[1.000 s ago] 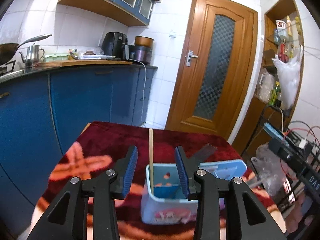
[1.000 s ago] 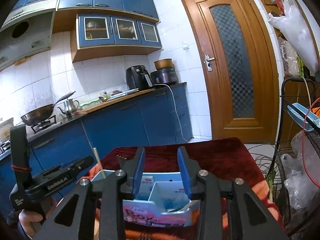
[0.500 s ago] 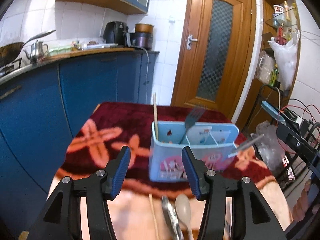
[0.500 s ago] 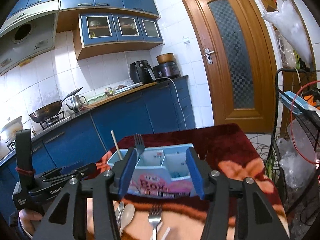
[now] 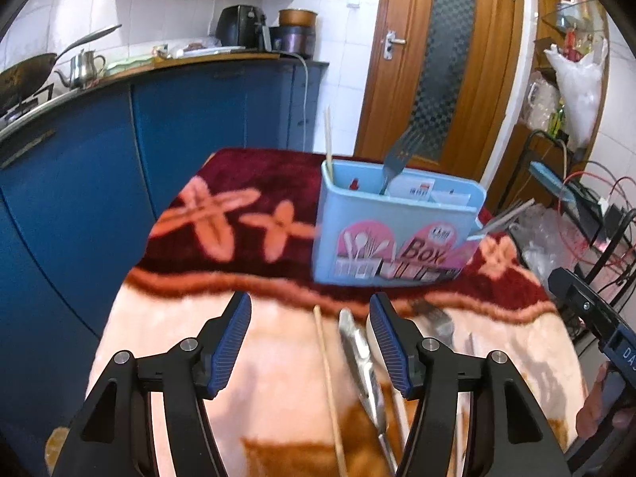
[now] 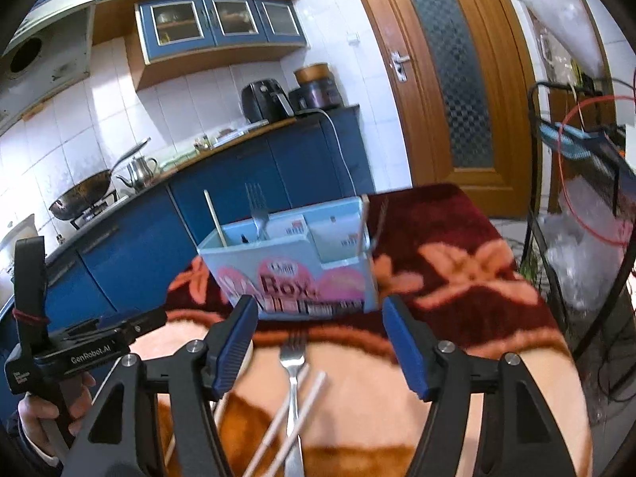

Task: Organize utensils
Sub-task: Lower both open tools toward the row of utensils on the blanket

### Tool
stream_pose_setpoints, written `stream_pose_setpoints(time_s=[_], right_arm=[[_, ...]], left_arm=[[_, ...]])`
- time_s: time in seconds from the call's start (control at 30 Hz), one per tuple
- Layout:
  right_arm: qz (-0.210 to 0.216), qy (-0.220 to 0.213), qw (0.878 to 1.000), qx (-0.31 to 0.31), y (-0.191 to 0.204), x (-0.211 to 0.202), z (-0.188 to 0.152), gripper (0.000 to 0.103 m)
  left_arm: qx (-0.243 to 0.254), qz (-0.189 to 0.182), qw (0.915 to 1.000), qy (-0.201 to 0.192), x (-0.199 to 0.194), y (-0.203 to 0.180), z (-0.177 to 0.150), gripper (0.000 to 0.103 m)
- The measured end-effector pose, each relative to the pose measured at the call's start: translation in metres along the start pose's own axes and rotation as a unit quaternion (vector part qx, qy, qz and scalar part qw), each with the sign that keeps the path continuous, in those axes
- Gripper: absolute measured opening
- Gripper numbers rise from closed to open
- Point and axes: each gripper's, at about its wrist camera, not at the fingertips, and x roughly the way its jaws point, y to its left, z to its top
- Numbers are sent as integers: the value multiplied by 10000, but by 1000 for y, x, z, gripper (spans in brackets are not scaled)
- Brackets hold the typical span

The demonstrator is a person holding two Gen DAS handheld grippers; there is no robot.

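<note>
We had just spread both tools, left tool (image 5: 310, 342) and right tool (image 6: 318, 342), empty, drawing back from the utensil box (image 5: 393, 234) toward the loose fork (image 6: 293, 361) and chopstick (image 5: 328, 381) on the tabletop (image 5: 167, 342), the next pickups.

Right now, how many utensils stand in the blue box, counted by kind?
Wooden chopstick: 1
Fork: 1
Thin metal piece leaning out at the right end of the box, too blurred to name: 1
Total: 3
</note>
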Motion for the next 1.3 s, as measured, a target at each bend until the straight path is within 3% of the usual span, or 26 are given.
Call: stream_pose_setpoints(time_s=[0.7,1.2,1.3], right_arm=[[-155,901,9958,82,-19,16,-45,69],[-15,1401,9901,109,-17,36,-56,69],[51,1484,9889,100,-13,40,-56,65]], left_arm=[[83,256,9945,1013,35,2,-44,64],[247,345,9910,1267,57,-1,-41,64],[346,323,9907,1278,62,-3,-37,64]])
